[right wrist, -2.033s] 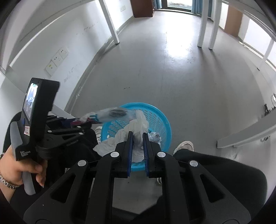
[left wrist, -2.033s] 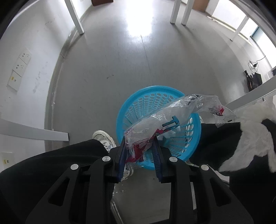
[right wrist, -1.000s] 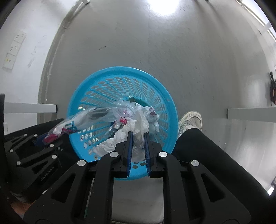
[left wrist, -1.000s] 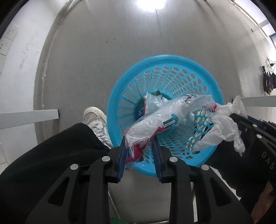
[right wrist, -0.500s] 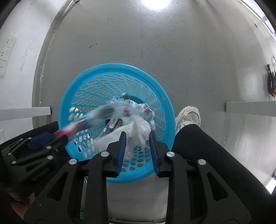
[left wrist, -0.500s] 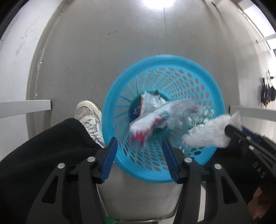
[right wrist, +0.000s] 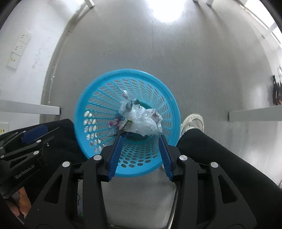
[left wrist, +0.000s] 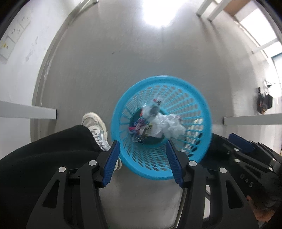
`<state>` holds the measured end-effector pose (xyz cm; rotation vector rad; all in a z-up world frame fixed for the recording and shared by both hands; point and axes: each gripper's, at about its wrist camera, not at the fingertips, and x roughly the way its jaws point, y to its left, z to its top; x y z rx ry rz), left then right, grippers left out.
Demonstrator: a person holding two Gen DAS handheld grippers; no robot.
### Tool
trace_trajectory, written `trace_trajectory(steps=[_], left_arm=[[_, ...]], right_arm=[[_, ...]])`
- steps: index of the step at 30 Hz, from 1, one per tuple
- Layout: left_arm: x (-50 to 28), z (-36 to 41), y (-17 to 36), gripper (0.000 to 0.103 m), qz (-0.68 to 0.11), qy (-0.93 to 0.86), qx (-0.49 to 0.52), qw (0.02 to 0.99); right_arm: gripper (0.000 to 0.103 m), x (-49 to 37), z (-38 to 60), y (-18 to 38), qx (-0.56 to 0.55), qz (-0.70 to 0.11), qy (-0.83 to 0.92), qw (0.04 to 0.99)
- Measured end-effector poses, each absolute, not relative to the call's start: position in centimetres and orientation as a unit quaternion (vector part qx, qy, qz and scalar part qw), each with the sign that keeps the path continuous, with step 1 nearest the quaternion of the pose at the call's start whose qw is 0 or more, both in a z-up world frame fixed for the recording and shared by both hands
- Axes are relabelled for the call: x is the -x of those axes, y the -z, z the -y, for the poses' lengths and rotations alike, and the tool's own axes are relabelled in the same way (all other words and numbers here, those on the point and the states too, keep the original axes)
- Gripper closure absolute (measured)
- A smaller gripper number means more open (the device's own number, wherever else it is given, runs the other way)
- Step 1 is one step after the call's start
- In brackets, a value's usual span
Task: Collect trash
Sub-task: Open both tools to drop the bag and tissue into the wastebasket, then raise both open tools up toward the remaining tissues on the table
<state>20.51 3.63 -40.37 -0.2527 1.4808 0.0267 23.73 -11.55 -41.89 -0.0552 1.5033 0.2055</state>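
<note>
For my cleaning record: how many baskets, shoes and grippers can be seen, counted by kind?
Blue basket: 1
Pale shoes: 2
Grippers, left gripper and right gripper: 2
Total: 5

Trash [left wrist: 156, 123] lies in the blue basket [left wrist: 199, 98] below empty, parted fingers [left wrist: 111, 162].

An office-like room: grey floor [left wrist: 134, 58], white table legs [left wrist: 202, 10], wall sockets [right wrist: 17, 51].
</note>
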Motion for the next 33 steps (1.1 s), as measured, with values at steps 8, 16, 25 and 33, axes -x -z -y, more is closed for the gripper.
trace_trajectory(steps=[8, 16, 25, 33], left_arm=[[-16.6, -4.4, 34.1, 0.047, -0.592, 0.016, 0.119, 0.797], [-12.4, -3.2, 28.7, 0.043, -0.537, 0.060, 0.094, 0.836], [-7.9, -2.3, 23.5, 0.035, -0.496, 0.062, 0.037, 0.865], [-4.7, -2.0, 18.3, 0.020, -0.432, 0.074, 0.032, 0.898]], right_arm=[[0.062, -19.7, 12.3, 35.8, 0.015, -0.622, -0.122, 0.773], [0.053, -15.2, 13.2, 30.3, 0.022, -0.565, -0.153, 0.811], [0.043, -11.5, 15.8, 23.0, -0.018, -0.506, -0.179, 0.843], [0.030, -8.7, 17.9, 15.9, -0.017, -0.436, -0.169, 0.884]])
